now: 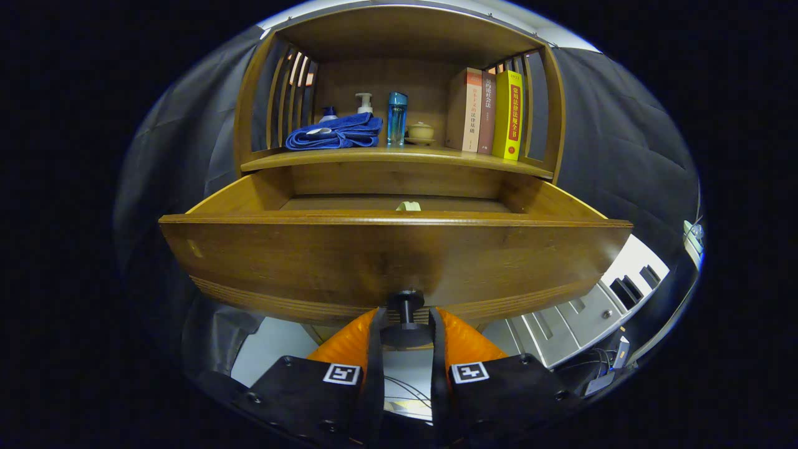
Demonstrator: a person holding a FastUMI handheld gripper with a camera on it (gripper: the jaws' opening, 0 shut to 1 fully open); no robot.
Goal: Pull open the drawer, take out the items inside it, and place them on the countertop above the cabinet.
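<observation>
Cabinet: wooden cabinet [399,37], its countertop [399,156] already carrying a blue towel [336,133], bottles and books [492,112].
Drawer: drawer [399,255] pulled well out, a small pale item [408,206] peeking over its front edge.
Gripper: gripper [405,327] clamped on the dark knob [405,305], fingers either side.
Next (my read): release the knob cleanly, rise over the front edge, reach down for the item.

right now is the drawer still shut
No, the drawer stands pulled out below the countertop, its inside open to view, with the gripper fingers on either side of its knob.
</observation>
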